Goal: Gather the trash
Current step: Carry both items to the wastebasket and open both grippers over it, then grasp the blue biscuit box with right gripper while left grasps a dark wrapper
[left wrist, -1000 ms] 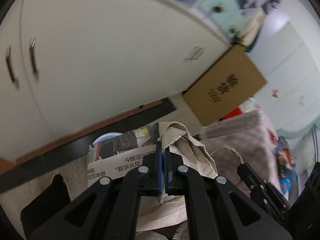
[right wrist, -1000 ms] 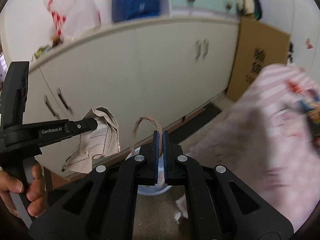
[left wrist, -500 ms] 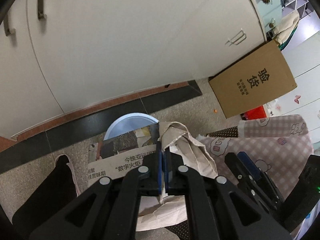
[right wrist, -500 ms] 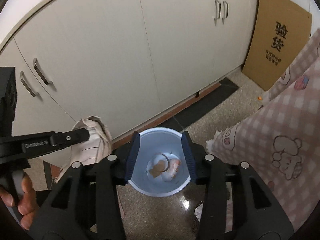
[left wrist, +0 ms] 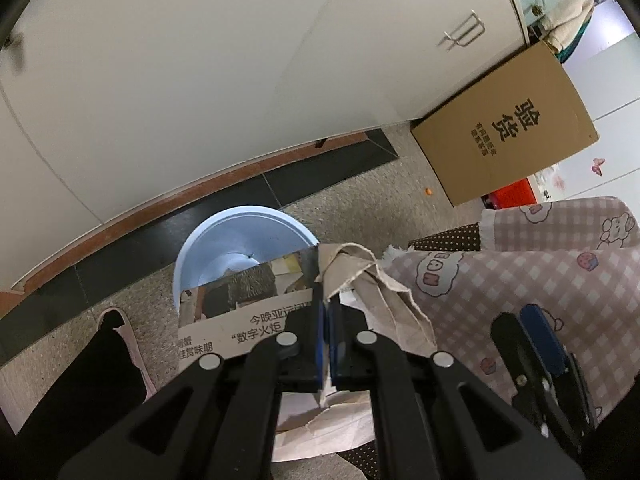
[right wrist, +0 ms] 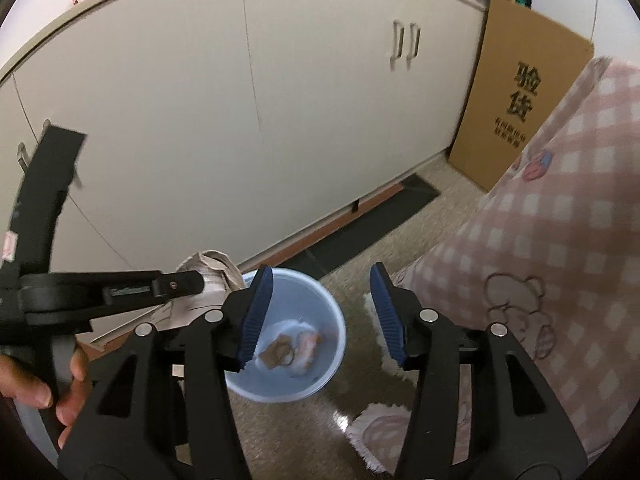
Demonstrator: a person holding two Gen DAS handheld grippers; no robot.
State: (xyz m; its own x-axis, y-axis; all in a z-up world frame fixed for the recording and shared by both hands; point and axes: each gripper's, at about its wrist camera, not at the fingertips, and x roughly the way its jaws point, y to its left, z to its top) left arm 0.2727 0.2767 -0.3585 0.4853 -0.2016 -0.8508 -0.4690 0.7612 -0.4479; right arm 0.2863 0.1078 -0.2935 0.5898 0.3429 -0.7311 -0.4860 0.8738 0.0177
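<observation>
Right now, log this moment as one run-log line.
left gripper: shut on newspaper | right gripper: jaws opening, nothing between | bin: below, scraps inside

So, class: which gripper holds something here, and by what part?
The left gripper pinches crumpled paper trash by its edge; the right gripper, jaws opening, holds nothing.

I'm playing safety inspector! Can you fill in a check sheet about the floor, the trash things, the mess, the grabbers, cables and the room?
Surface: speckled floor, bare near the bin.
Job's things: blue bin holds scraps; newspaper and crumpled paper bag.
Clutter: cardboard box, pink checked cloth.
Grippers: left gripper shut on paper bag; right gripper opening, nothing between its jaws.
Cables: nothing seen.
Surroundings: white cabinets.
</observation>
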